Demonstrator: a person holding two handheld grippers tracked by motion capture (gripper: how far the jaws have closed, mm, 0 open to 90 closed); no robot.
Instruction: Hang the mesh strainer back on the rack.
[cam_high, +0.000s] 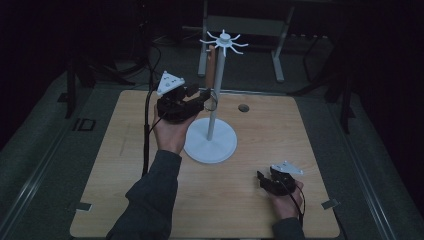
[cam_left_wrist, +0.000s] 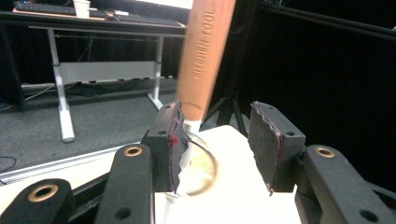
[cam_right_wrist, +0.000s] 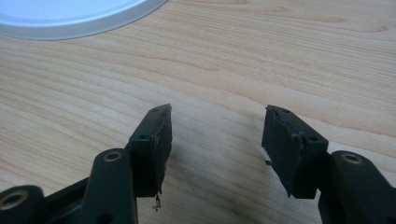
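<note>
A white rack stands mid-table: a round base (cam_high: 210, 146), a thin pole (cam_high: 213, 117) and a crown of hooks (cam_high: 224, 41). From one hook hangs a kitchen tool with a wooden handle (cam_high: 212, 67) (cam_left_wrist: 204, 51); its white neck ends in a round wire loop (cam_left_wrist: 201, 169). My left gripper (cam_high: 206, 98) (cam_left_wrist: 218, 144) is raised at the tool's lower end and open, the neck against the inner face of one jaw. My right gripper (cam_high: 262, 179) (cam_right_wrist: 215, 140) rests low over the table near the front right, open and empty.
The wooden table (cam_high: 125, 165) has a small dark hole (cam_high: 243, 107) behind the rack. The rack's base edge (cam_right_wrist: 70, 21) lies ahead of my right gripper. A white desk frame (cam_high: 278, 55) stands on the floor beyond the table.
</note>
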